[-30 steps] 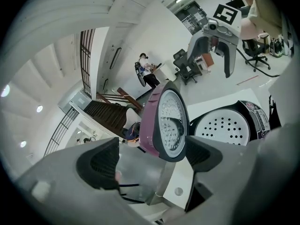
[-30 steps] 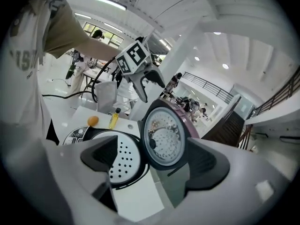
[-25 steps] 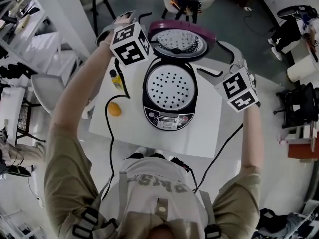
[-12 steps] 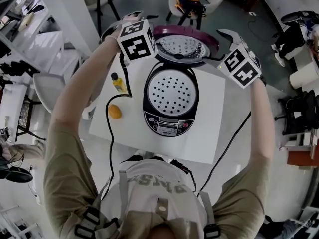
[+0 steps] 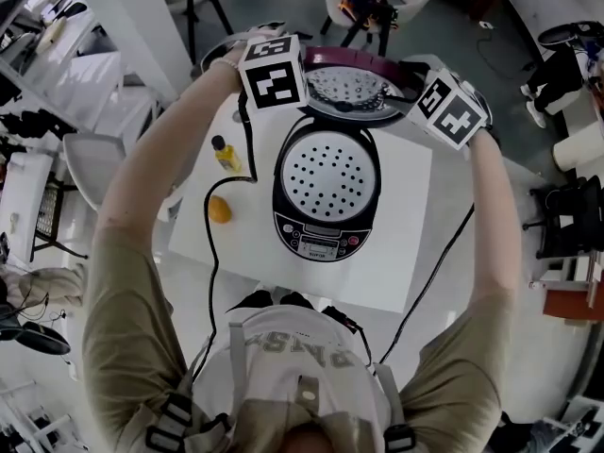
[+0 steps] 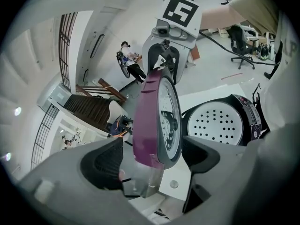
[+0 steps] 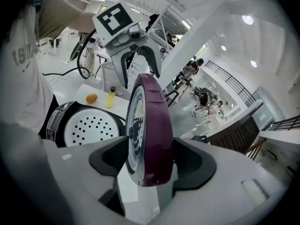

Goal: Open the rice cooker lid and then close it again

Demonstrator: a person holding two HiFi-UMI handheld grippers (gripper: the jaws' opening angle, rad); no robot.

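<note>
This looks like a big open lab or workshop hall, not a home kitchen. The rice cooker (image 5: pixel 326 192) sits alone on a small white bench (image 5: pixel 396 253) in the middle of a pale, bare floor (image 6: pixel 215 67). White shelving (image 5: pixel 57 74) full of gear lines one side. Office chairs (image 6: pixel 239 39) stand about, and a dark staircase (image 6: pixel 93 109) climbs toward a railed gallery (image 7: pixel 225 76). People (image 7: pixel 201 95) stand far off under round ceiling lights (image 7: pixel 248 18). By the wall is what may be a bicycle (image 6: pixel 124 64).

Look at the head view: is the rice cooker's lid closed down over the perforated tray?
No, the lid stands raised behind the cooker, leaving the white perforated tray uncovered.
</note>
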